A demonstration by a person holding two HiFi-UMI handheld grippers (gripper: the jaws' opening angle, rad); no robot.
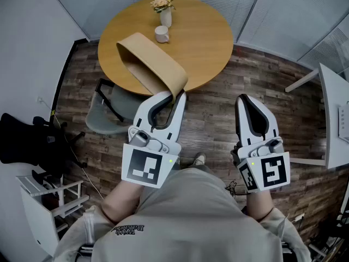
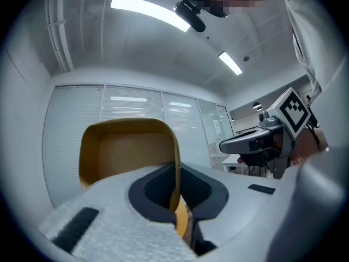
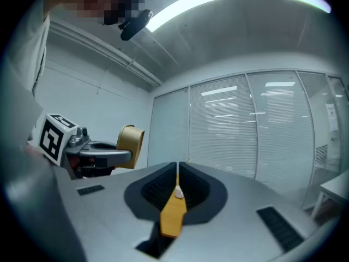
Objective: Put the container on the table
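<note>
Container (image 1: 152, 64), a tan oblong tub, is held in the air at the near edge of the round desk (image 1: 202, 42), its rim pinched by the left gripper (image 1: 175, 98). The right gripper (image 1: 244, 100) is pressed together on nothing. This looks like the carrying step: next, lower it onto bare wood clear of the cup (image 1: 161, 34) and flower vase (image 1: 166, 16).

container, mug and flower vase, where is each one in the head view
container (image 1: 158, 64): head view, on its tan outer wall
mug (image 1: 161, 34): head view, on its white body
flower vase (image 1: 166, 18): head view, on its pale body
</note>
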